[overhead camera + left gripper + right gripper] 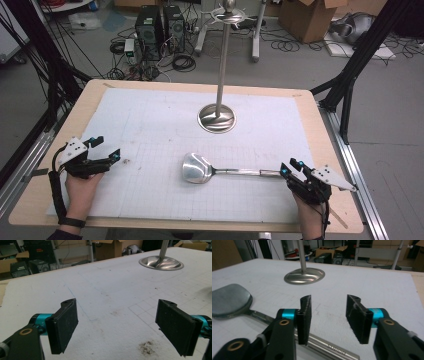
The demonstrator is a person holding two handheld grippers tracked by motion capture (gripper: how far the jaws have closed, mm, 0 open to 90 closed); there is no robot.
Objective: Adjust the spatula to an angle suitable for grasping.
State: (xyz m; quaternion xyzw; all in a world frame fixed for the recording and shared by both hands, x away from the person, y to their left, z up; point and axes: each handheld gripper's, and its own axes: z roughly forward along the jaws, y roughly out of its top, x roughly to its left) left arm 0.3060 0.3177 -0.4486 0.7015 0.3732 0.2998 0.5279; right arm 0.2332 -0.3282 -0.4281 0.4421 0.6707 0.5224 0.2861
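A steel spatula [200, 168] lies flat on the white gridded mat [160, 125], blade to the left and handle [245, 172] running right. My right gripper [290, 167] is open at the handle's end. In the right gripper view the handle [329, 346] passes under the left jaw, and the blade [229, 300] lies at the left. A steel stand [217, 118] with a round base and a tall pole with hooks on top [227, 15] rises at the mat's middle back. My left gripper [106, 150] is open near the left edge, nothing between its jaws [117, 325].
The mat covers a wooden table [85, 95]. A small brown stain [146, 348] marks the mat by the left gripper. Beyond the table the floor holds computer towers [160, 30], cables and cardboard boxes [307, 17]. Black frame legs [360, 55] stand at the right.
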